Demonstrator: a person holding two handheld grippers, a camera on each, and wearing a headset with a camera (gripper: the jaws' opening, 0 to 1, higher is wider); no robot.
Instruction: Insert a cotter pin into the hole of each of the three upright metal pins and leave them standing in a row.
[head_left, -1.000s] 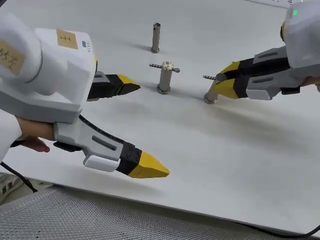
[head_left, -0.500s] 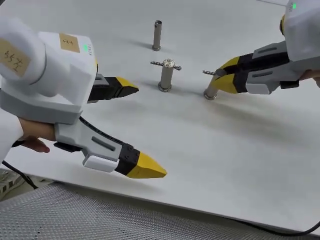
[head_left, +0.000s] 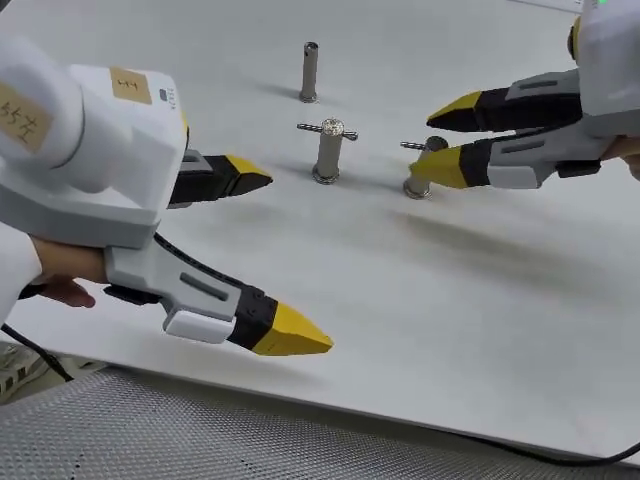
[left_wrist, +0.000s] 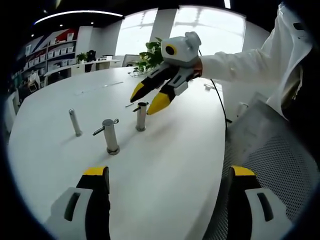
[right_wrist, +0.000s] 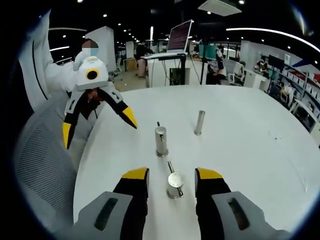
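right gripper (head_left: 420, 150): jaws spread, gripping nothing, one either side of the nearest metal pin (head_left: 424, 172). that pin stands upright with a cotter pin (head_left: 413, 146) through its top. middle pin (head_left: 328, 155) upright, second cotter pin (head_left: 312, 129) through it. far pin (head_left: 310, 72) upright. left gripper (head_left: 300, 262): jaws wide, empty, above the white table (head_left: 400, 320), well apart from the row.

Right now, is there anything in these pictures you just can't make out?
Head view: the hole in the far metal post is too small to see.
Head view: the right gripper's lower jaw covers the middle of the right-hand post.
Left gripper view: the cotter pin in that post is too tiny to judge how far through it sits.
Head view: the right edge cuts off the right gripper's back end.
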